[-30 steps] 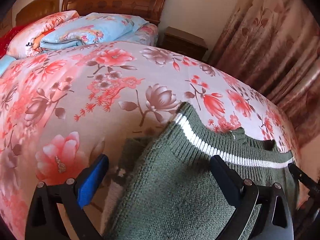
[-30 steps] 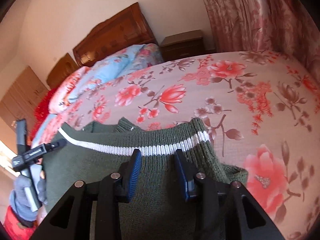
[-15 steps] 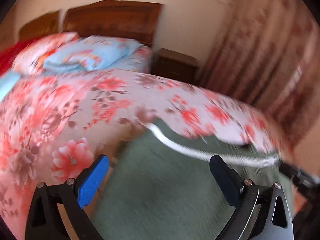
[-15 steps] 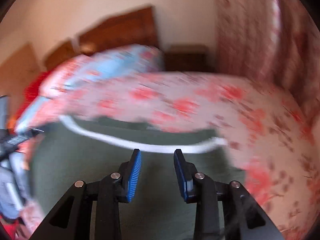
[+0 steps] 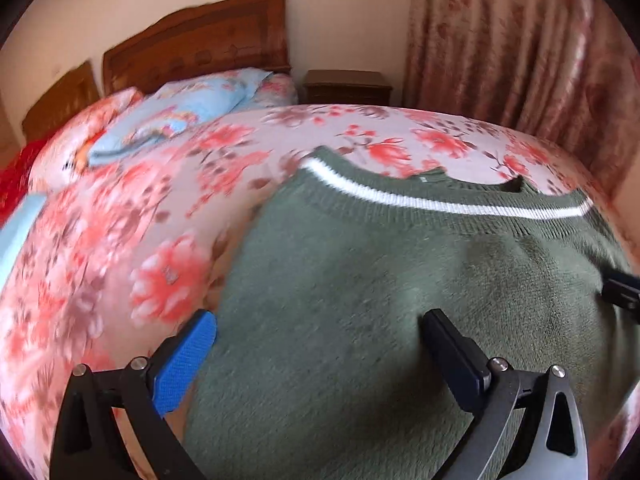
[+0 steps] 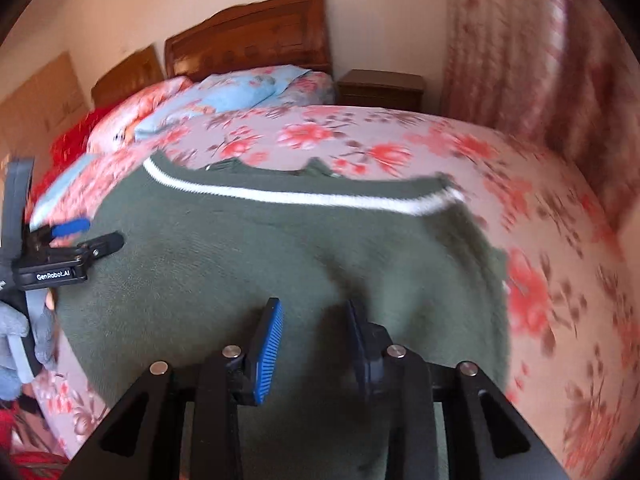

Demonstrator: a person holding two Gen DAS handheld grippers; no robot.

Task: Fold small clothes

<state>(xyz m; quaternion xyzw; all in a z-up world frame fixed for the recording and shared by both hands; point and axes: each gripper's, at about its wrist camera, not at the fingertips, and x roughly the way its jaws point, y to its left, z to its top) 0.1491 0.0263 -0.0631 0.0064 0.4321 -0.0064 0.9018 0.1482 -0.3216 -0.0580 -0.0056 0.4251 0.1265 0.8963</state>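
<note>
A dark green knitted sweater (image 5: 380, 280) with a white stripe (image 5: 440, 202) along its far edge lies folded on the floral bedspread (image 5: 140, 220). It also shows in the right wrist view (image 6: 260, 264). My left gripper (image 5: 320, 336) hangs above the sweater's near left part with its jaws wide apart and nothing between them. My right gripper (image 6: 314, 328) hovers over the sweater's near part, jaws partly apart and empty. The left gripper also shows in the right wrist view (image 6: 80, 236) at the sweater's left edge.
Pillows and a folded blue quilt (image 5: 180, 112) lie at the head of the bed by the wooden headboard (image 5: 200, 40). A dark nightstand (image 5: 348, 86) and floral curtains (image 5: 520, 48) stand at the back right. A gloved hand (image 6: 20, 332) holds the left gripper.
Both grippers have pulled back and up from the sweater. More of the sweater now lies in view, its striped edge farther from the fingers. Both stayed open.
</note>
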